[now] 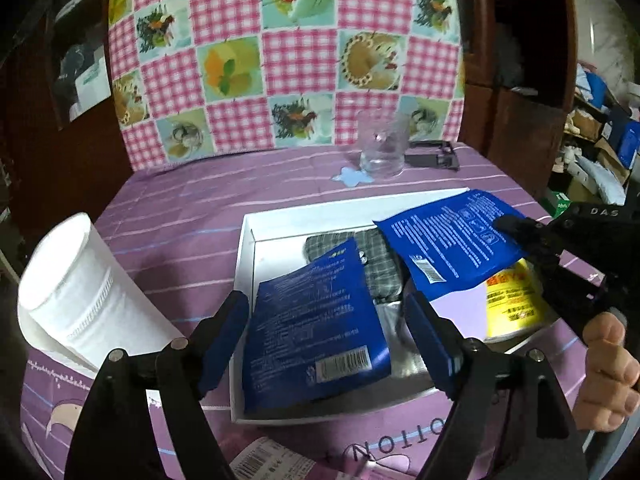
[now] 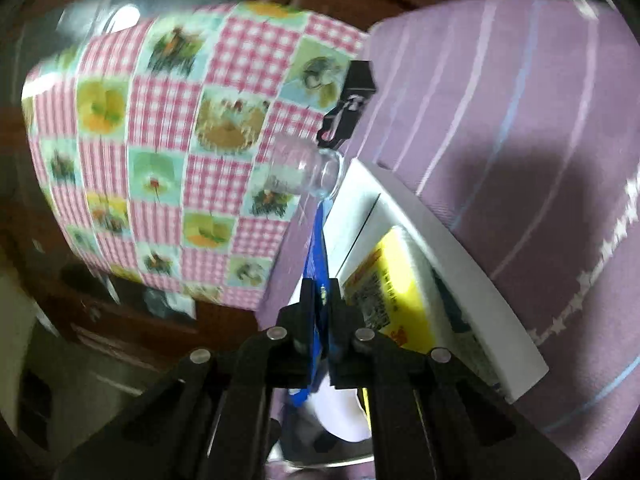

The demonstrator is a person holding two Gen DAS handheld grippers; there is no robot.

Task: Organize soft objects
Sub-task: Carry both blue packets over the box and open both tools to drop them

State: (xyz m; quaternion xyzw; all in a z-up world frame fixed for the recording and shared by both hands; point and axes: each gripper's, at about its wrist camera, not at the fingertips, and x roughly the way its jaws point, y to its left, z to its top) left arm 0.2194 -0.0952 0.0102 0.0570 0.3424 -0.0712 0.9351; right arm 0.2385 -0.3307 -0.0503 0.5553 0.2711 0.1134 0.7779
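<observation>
Left wrist view: left gripper (image 1: 326, 332) spread wide, glossy dark-blue pouch (image 1: 316, 336) lying between its pads inside white box (image 1: 246, 280), pads apparently clear of it. At 2 o'clock, right gripper (image 1: 502, 224) pinching second blue pouch (image 1: 448, 236) above folded plaid cloth (image 1: 374, 268) and half-hidden yellow packet (image 1: 512, 300). Right wrist view: blurred; same pouch (image 2: 318, 248) seen edge-on, clamped between nearly closed jaws.

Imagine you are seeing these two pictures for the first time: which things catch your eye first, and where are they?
The pink checked cloth hanging behind the purple table stands out. In the white box, a blue packet lies between the open left gripper. The right gripper holds a second blue packet above the box.
</observation>
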